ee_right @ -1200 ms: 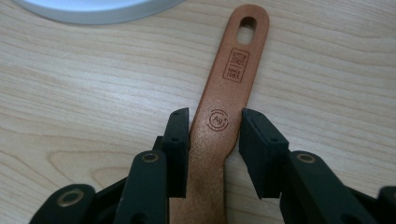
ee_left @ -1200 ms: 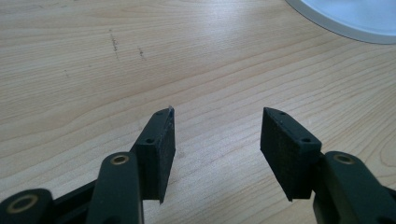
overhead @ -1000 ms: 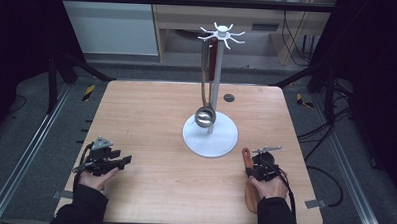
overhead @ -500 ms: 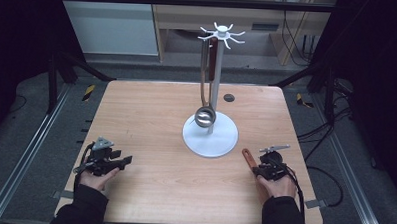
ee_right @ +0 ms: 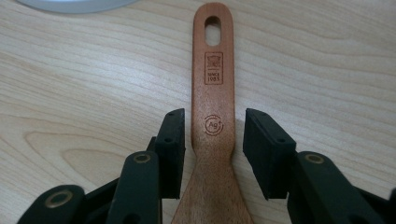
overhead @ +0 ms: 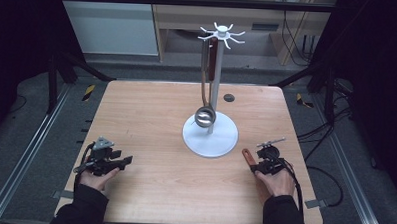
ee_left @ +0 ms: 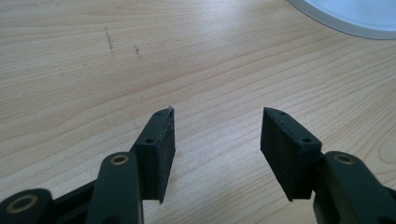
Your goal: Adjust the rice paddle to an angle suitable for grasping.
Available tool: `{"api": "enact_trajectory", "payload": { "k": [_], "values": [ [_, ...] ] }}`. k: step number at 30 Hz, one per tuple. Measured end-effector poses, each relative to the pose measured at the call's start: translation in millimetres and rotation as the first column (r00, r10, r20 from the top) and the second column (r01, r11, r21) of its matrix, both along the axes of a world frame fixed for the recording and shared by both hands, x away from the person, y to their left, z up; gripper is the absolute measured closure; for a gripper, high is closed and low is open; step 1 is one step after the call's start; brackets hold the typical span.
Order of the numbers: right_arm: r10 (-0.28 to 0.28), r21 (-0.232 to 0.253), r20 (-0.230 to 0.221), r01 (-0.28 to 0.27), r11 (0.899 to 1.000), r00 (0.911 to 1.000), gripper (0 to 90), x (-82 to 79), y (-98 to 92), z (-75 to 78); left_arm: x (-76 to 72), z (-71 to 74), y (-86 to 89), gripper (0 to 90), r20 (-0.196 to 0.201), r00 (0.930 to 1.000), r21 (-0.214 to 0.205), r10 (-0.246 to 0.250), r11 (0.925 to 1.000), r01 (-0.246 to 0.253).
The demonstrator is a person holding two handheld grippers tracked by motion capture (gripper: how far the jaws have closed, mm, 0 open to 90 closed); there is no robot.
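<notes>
A pale wooden tabletop [overhead: 151,115] with fine lengthwise grain stands in a dim room, dark floor and metal rails on either side and light cabinets behind it.

The left hand [overhead: 96,174] rests near the tabletop's near left corner, forearm coming in from below, and holds the left gripper [overhead: 125,161] low and level, pointing toward the middle. In the left gripper view its black fingers [ee_left: 159,144] stand wide apart over bare wood, nothing between them.

The right hand [overhead: 274,182] lies near the near right edge, its right gripper [ee_right: 212,140] pointing away from the person. Its fingers have just been opening: they flank the handle of a wooden spatula [ee_right: 215,93] that lies flat on the tabletop, a sliver of gap showing on each side, so the pads do not press on it. The handle is smooth reddish-brown wood, rounded at its end, with an oval hanging hole and two stamped marks; it widens toward the blade, which is cut off at the bottom edge of the right gripper view.

Just beyond the spatula stands a white rack [overhead: 209,137] with a round flat base, a slim post and a crown of hooks. A shiny metal ladle [overhead: 204,114] hangs from it, bowl just above the base. A second, dark utensil behind the post is hard to make out.
</notes>
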State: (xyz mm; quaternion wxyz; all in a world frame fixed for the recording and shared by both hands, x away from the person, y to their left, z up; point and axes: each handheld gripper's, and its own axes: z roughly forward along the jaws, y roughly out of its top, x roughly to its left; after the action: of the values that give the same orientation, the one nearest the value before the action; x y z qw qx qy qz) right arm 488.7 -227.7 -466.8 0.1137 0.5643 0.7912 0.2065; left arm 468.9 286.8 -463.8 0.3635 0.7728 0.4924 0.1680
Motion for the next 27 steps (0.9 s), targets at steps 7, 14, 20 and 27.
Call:
{"api": "enact_trajectory", "payload": {
  "k": [7,14,20,27],
  "values": [
    [0.019,-0.02,-0.049,-0.02,1.0,0.9986,61.2,5.5,3.4,-7.0,0.6,-0.6,-0.2,44.4,-0.003,1.0,0.001,0.0,1.0,0.0],
    [0.027,-0.067,-0.068,-0.032,0.997,0.9973,62.5,10.3,9.7,-5.9,0.5,-0.8,-0.1,44.4,-0.004,1.0,0.002,0.001,1.0,-0.001],
    [0.033,-0.093,-0.106,-0.043,0.995,0.9938,65.0,10.7,14.1,-4.0,0.5,-0.6,0.0,44.4,-0.004,1.0,0.003,0.001,1.0,-0.001],
    [0.013,-0.098,-0.113,-0.024,0.995,0.9935,65.6,11.1,15.7,-3.4,0.6,-0.6,-0.4,44.4,-0.003,1.0,0.006,-0.003,1.0,0.003]
  ]
}}
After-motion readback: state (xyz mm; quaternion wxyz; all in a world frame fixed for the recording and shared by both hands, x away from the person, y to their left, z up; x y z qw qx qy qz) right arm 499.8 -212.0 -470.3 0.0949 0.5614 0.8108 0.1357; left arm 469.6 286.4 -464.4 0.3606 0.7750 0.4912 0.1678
